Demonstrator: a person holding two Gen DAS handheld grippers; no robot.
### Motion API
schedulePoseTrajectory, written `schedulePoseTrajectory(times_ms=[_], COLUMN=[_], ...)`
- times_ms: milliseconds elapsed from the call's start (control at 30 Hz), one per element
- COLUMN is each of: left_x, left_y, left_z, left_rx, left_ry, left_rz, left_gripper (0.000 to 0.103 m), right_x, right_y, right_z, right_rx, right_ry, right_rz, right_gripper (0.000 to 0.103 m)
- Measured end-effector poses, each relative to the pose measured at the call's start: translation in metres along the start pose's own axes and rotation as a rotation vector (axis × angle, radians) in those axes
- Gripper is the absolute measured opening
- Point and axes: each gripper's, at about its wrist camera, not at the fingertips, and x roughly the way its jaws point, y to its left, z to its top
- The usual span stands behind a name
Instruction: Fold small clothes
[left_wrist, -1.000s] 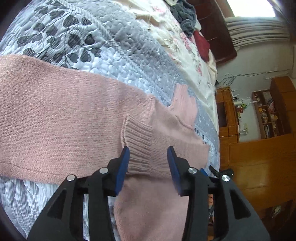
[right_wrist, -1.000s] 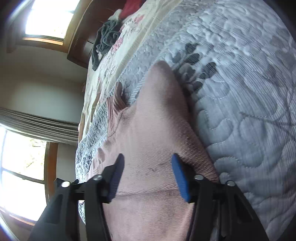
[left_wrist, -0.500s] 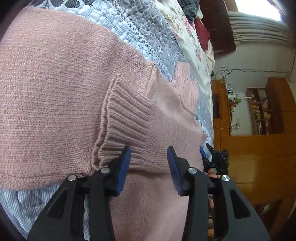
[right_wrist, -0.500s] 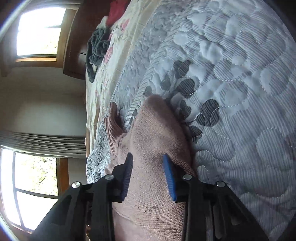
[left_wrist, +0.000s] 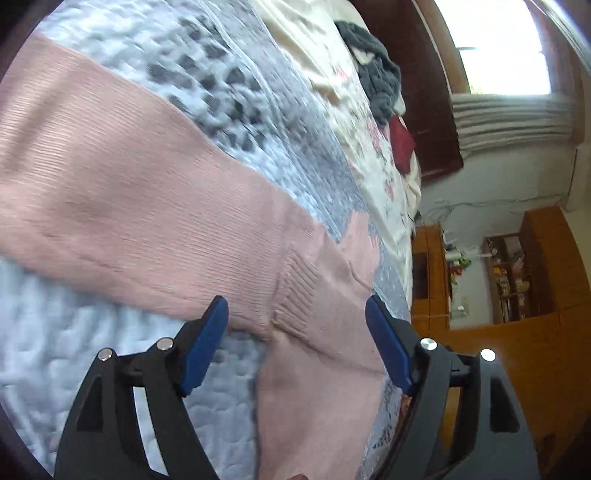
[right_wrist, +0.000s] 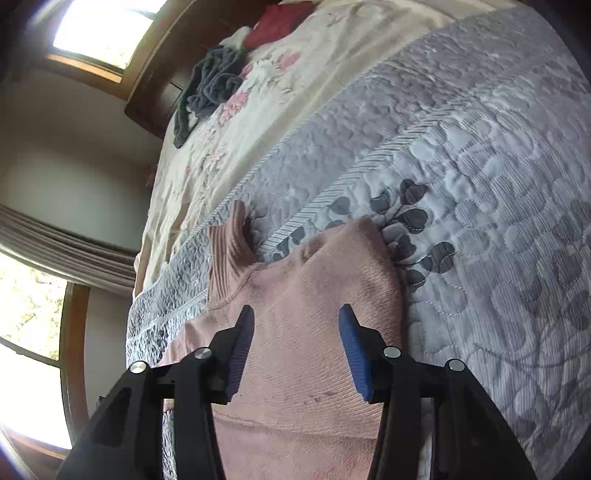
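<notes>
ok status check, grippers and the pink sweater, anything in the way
Left gripper open, empty, above ribbed cuff. Right gripper open, empty, over pink sweater. Sweater flat on quilt, sleeve folded across. Grey clothes far off, nothing in the way.

Both the left gripper (left_wrist: 295, 332) and the right gripper (right_wrist: 295, 343): black plastic frames with triangular cut-outs, silver round screw heads, blue ribbed pads (left_wrist: 205, 347) lining each finger.

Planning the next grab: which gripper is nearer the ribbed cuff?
Left. The left gripper has its jaws open right at the cuff, which lies between the tips. The right gripper is open over the sweater body; no cuff shows there.
</notes>
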Motion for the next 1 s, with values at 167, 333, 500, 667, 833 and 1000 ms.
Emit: schedulePoseTrajectory(times_ms=[167,333,500,667,833,1000], left_x=[-0.128,-0.218,-0.24,-0.238,-0.231,-0.233], left_y=[0.083,0.152,0.185,0.188,0.197,0.173], left_z=[0.012,0.034,0.066,0.082,0.083,0.081], left_rx=[-0.148,-0.342,-0.407,-0.39,-0.421,-0.362], left_ry=[-0.233,-0.417,-0.459,-0.45,-0.438,-0.458], left_rz=[0.171,0.202,0.177,0.212,0.228,0.247], left_gripper=[0.075,0.074,0.074,0.055,0.01,0.005], right_x=[0.001,0.025,0.046,0.052,0.051,0.041], right_y=[0.044,0.094,0.146,0.184,0.197,0.201], right_z=[-0.039,-0.082,-0.12,-0.143,-0.153,-0.157], right_rx=[-0.075,-0.143,-0.215,-0.298,-0.33,-0.344], right_ry=[0.027,0.103,0.164,0.2,0.213,0.211], right_rz=[0.041,0.07,0.112,0.139,0.136,0.131], right_gripper=[0.054,0.054,0.054,0.054,0.054,0.054])
